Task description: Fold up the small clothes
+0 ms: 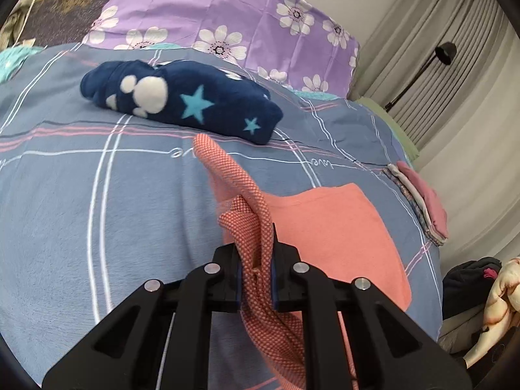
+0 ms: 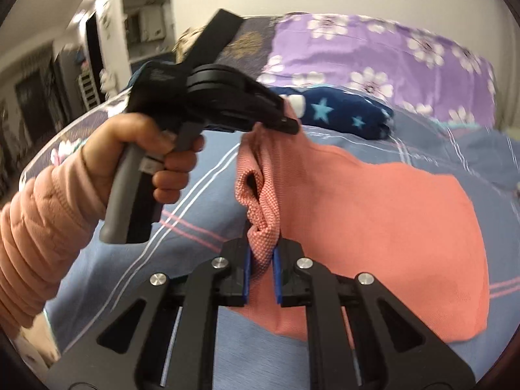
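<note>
On the bed, nearer than the folded navy star blanket: coral garment, one edge lifted. Left gripper fingers clamped on its textured band; right gripper fingers likewise clamped on it. Left hand wrapped round the handle, sleeve pink and quilted.

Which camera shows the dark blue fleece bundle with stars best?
The left wrist view: the dark blue fleece bundle with stars lies whole and sharp on the bed. In the right wrist view it is blurred and partly hidden behind the left gripper.
</note>
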